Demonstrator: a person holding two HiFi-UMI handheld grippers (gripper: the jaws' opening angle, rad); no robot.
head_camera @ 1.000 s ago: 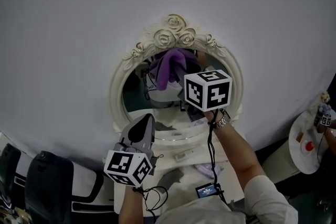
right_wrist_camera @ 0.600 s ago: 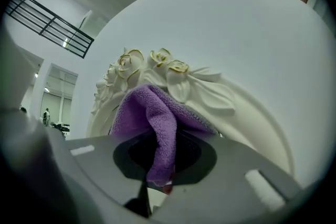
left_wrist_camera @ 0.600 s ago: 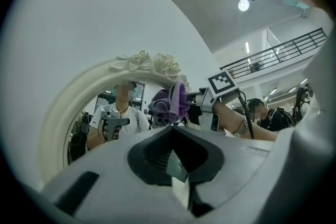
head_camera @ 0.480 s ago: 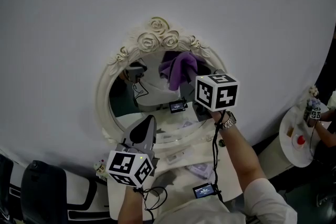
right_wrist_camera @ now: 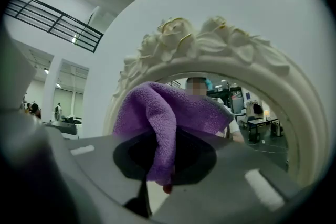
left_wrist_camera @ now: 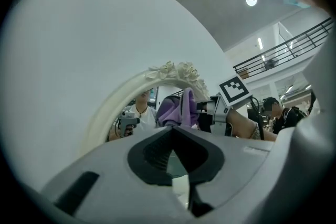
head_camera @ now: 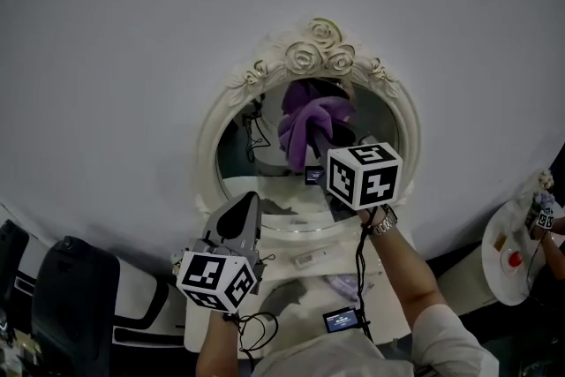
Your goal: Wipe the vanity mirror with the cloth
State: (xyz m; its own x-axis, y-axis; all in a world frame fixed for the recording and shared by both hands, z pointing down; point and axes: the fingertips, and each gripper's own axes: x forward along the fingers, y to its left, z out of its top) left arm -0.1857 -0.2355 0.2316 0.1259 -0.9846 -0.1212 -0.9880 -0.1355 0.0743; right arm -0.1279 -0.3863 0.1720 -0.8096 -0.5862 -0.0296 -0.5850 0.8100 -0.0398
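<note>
Two hand-held grippers show in the head view. The right hand-held gripper (head_camera: 328, 156) presses a purple cloth (head_camera: 311, 121) against the upper glass of the oval vanity mirror (head_camera: 256, 163), right under the rose crest (head_camera: 322, 49). Half a second ago the cloth sat off to the right of that crest, and a second ago it was roughly under it, so the cloth has swept out sideways and come back. That reads as wiping strokes under way across the top of the glass, with the lower glass likely still to do. The left hand-held gripper (head_camera: 240, 221) hangs low, below the mirror's bottom rim, much where it was.

From the left gripper view, the left hand-held gripper (left_wrist_camera: 174, 131) has its jaws drawn together with nothing in them. The cloth (left_wrist_camera: 176, 110) is ahead of and above its tip, on the glass.

From the right gripper view, the right hand-held gripper (right_wrist_camera: 160, 165) is clamped on a fold of the cloth (right_wrist_camera: 168, 113), which bunches up ahead of the jaws against the mirror (right_wrist_camera: 252, 113).
</note>
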